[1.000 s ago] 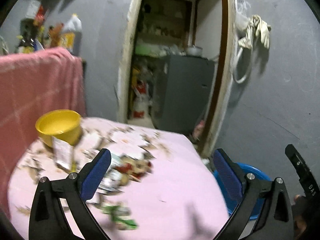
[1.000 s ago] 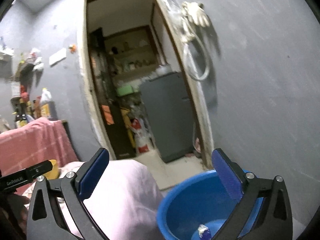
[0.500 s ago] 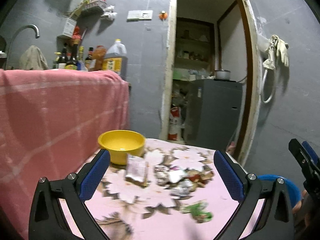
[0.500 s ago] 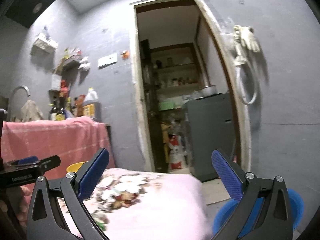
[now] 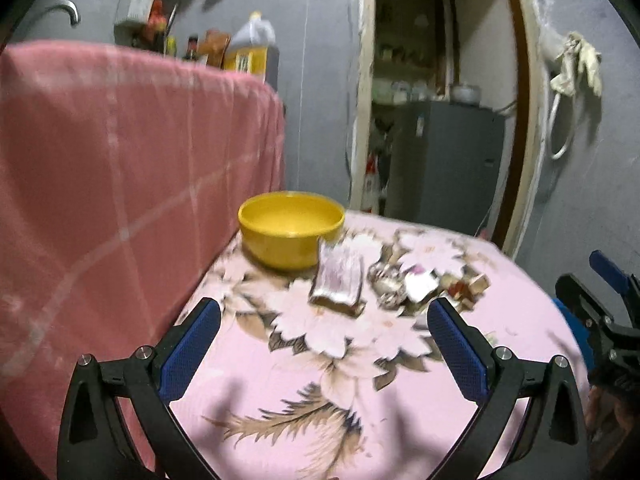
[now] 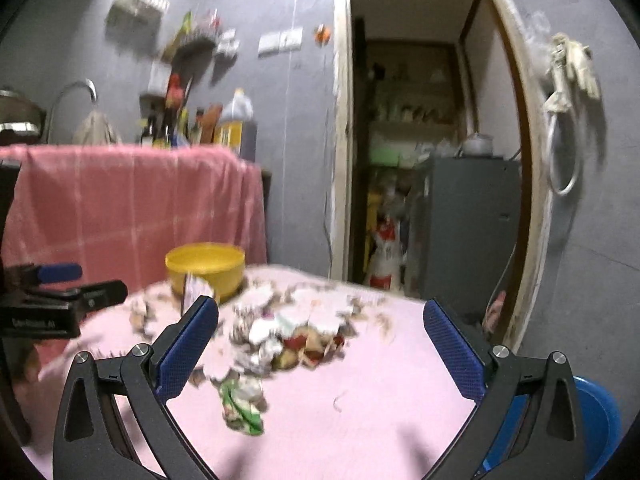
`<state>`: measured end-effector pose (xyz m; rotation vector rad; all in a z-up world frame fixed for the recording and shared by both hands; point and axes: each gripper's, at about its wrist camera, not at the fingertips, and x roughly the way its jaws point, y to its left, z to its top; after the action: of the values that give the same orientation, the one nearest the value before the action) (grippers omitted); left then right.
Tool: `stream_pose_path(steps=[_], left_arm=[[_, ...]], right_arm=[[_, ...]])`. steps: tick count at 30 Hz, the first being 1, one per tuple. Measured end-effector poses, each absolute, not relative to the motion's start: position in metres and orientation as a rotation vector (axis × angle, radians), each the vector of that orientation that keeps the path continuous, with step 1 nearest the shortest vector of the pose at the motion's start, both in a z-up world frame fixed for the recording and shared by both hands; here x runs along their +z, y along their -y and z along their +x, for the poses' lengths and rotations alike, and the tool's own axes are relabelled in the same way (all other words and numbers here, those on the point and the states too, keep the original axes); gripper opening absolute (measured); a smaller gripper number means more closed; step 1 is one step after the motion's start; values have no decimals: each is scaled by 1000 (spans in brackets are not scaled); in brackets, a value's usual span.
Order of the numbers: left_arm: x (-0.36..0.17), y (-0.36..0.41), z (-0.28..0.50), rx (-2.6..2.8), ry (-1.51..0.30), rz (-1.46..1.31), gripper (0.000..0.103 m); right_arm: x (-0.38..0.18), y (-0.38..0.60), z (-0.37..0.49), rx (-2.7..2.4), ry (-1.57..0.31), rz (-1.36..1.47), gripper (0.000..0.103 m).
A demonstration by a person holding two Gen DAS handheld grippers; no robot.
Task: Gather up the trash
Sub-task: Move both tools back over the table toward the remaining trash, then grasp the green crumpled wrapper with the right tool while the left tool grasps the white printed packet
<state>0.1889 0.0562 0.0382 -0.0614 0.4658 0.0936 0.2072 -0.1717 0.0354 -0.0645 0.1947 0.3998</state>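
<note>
Now: left gripper [image 5: 323,347] wide open, empty, above bare floral tablecloth [image 5: 360,408] | right gripper [image 6: 320,344] wide open, empty | crumpled wrappers [image 6: 288,336] heaped mid-table beside yellow bowl [image 5: 291,228]; green wrapper [image 6: 242,404] apart | blue basin [image 6: 600,412] past table's right edge.

Motion blur smears the heap of wrappers [image 6: 288,336] on the desk [image 6: 380,392], so I cannot read any label or count the pieces. The green wrapper [image 6: 242,402] nearest my right fingers [image 6: 188,346] is equally smeared. The blue basin [image 6: 596,420] is cut by the picture's edge and partly hidden behind my right gripper [image 6: 320,344]. In the left wrist view, the packet [image 5: 338,280] against the yellow bowl [image 5: 291,234] shows no legible print.
</note>
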Motion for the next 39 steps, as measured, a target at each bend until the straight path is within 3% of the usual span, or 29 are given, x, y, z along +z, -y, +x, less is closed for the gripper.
stream_pose_path(steps=[12, 16, 20, 22, 24, 28, 36, 39], left_arm=[[11, -70, 239, 102, -721, -66, 101], [4, -68, 255, 81, -778, -58, 101], [-3, -64, 272, 60, -821, -28, 101], [-5, -65, 279, 53, -839, -22, 101], [-7, -66, 289, 44, -847, -15, 101], [-11, -64, 308, 29, -869, 11, 101], [-5, -63, 335, 54, -824, 51, 101], [-7, -61, 341, 49, -822, 54, 94]], right_arm=[[2, 142, 258, 547, -614, -104, 101], [-9, 131, 264, 584, -697, -135, 81], [-20, 120, 271, 625, -776, -165, 68], [-24, 118, 275, 636, -807, -177, 50], [-25, 117, 279, 640, -812, -189, 47], [-27, 119, 290, 619, -811, -193, 28], [-30, 139, 303, 622, -803, -83, 24], [-29, 136, 300, 614, -792, -105, 24]])
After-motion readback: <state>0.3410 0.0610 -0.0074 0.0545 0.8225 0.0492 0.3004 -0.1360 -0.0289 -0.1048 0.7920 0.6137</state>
